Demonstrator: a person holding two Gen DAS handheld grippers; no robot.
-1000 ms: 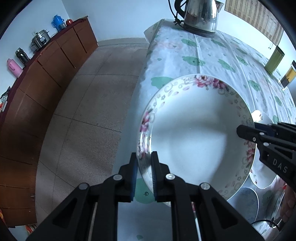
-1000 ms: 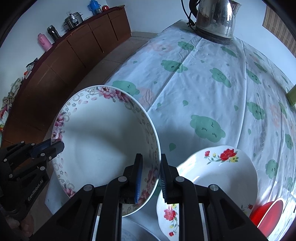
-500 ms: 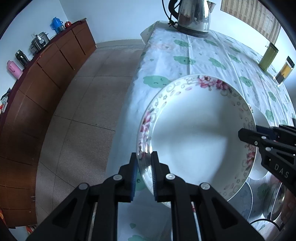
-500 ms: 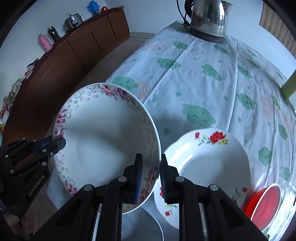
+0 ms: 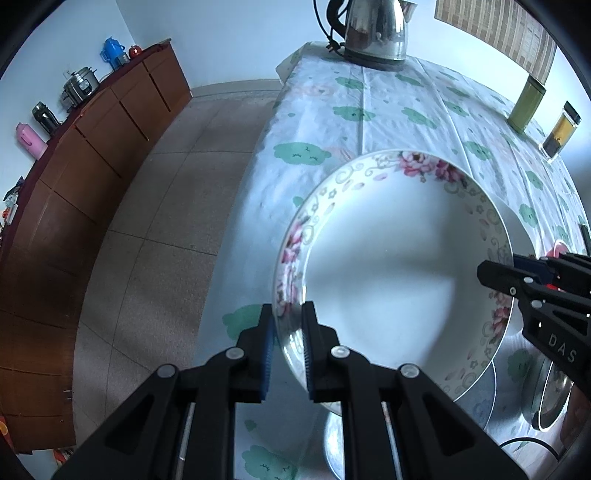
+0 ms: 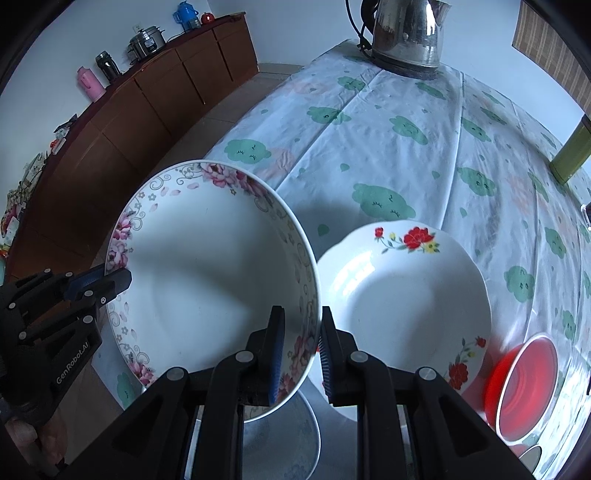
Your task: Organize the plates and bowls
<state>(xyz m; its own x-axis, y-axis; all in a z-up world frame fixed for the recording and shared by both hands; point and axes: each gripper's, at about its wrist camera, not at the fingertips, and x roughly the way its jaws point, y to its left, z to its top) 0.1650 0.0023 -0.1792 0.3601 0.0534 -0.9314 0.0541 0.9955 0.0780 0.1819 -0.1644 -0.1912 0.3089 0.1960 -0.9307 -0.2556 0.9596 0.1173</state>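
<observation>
A large white plate with a pink floral rim (image 5: 399, 269) is held in the air over the near edge of the table by both grippers. My left gripper (image 5: 288, 328) is shut on its left rim. My right gripper (image 6: 301, 332) is shut on its right rim and shows at the right of the left wrist view (image 5: 517, 280). The plate also shows in the right wrist view (image 6: 207, 280). A white bowl with red flowers (image 6: 402, 295) sits on the table just right of it. A red bowl (image 6: 524, 380) lies further right. A metal plate (image 6: 280, 443) lies below the held plate.
A steel kettle (image 5: 376, 29) stands at the table's far end. A green tin (image 5: 524, 105) and a dark jar (image 5: 559, 133) stand at the far right. A metal bowl (image 5: 550, 391) sits near right. A wooden sideboard (image 5: 74, 177) runs along the left wall.
Both grippers have carried the floral plate back towards the near edge of the table. The red-flower bowl and red bowl now show more fully. The grips have not changed.
</observation>
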